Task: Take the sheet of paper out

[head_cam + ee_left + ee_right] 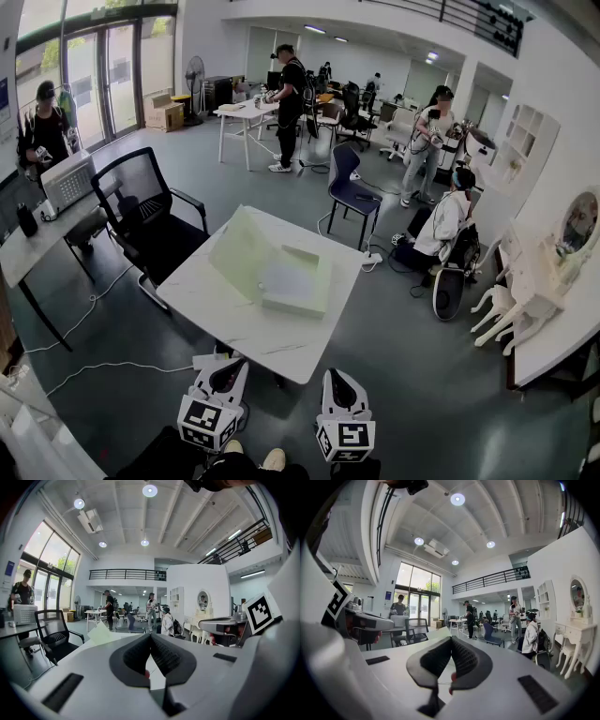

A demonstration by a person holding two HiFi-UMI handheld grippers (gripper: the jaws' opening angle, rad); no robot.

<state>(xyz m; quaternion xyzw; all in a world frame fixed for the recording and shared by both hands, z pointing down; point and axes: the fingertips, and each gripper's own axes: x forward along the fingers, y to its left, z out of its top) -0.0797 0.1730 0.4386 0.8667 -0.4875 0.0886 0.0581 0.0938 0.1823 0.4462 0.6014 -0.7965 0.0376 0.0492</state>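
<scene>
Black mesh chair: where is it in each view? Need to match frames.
Head view: black mesh chair left of centre, at the left side of the white table.
Left gripper view: lower left.
Right gripper view: just left of centre.
Shared landmark: person in black standing at the far table, visible in all three.

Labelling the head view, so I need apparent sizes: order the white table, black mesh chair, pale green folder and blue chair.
1. white table, clearly largest.
2-3. black mesh chair and pale green folder: look about alike, not ranked.
4. blue chair, smallest, though it stands farther away.
</scene>
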